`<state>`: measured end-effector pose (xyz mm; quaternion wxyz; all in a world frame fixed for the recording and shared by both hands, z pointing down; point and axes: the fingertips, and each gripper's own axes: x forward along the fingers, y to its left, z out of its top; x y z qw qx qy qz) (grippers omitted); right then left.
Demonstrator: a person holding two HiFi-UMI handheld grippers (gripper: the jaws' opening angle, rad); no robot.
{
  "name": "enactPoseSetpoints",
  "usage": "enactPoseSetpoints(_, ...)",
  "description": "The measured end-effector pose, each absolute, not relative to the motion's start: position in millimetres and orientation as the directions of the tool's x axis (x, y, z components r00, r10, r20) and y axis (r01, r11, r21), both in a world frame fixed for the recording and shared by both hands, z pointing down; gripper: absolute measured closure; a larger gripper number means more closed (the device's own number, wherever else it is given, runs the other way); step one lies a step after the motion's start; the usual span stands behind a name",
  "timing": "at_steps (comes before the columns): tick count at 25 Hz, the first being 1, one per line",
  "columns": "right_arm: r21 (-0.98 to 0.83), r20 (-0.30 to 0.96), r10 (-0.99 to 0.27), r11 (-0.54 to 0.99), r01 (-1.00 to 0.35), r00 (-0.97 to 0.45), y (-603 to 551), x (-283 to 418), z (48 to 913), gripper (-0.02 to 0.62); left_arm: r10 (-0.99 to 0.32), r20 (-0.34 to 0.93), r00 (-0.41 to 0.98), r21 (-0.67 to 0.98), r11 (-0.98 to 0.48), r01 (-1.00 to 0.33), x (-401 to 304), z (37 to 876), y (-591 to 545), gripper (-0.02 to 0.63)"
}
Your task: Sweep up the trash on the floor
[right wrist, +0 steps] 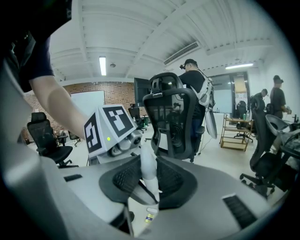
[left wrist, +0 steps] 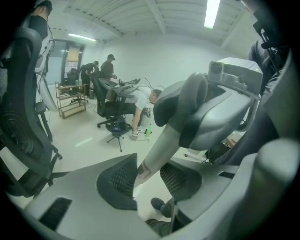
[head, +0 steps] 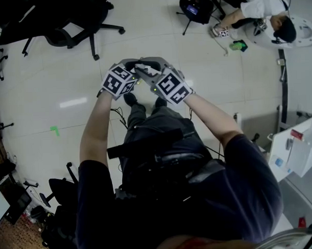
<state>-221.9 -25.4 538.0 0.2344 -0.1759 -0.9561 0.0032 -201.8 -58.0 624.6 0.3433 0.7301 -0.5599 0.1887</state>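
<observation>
white handle [left wrist: 159,150] pinched in both the left claw [left wrist: 147,169] and right claw [right wrist: 146,174].

- I see an open office or lab; pale tiled floor [head: 158,50] all round
- black office chairs [head: 65,25] stand about; a shelf rack [left wrist: 70,99] by the wall
- strip lights [right wrist: 102,65] on a white ceiling [right wrist: 140,28]; brick wall [right wrist: 119,88] with a whiteboard [right wrist: 89,103]
- people [left wrist: 108,66] at work at the back
</observation>
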Motion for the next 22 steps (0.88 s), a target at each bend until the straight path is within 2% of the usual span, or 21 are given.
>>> enactPoseSetpoints(5, -0.095, 0.425, 0.351, 0.934, 0.344, -0.835, -30, -214, 532, 0.483, -0.67, 0.673, 0.314, 0.269, -0.174, -0.947, -191, 619, -61, 0.463)
enactPoseSetpoints(11, -0.08, 0.39, 0.362, 0.929, 0.361, -0.846, -41, -229, 530, 0.483, -0.686, 0.706, 0.179, 0.096, -0.158, -0.983, -209, 619, -69, 0.497)
enactPoseSetpoints(22, -0.03, 0.346, 0.473, 0.869, 0.494, -0.811, -18, -267, 513, 0.484, -0.727, 0.685, 0.048, -0.009, -0.074, -0.997, -250, 603, -52, 0.505)
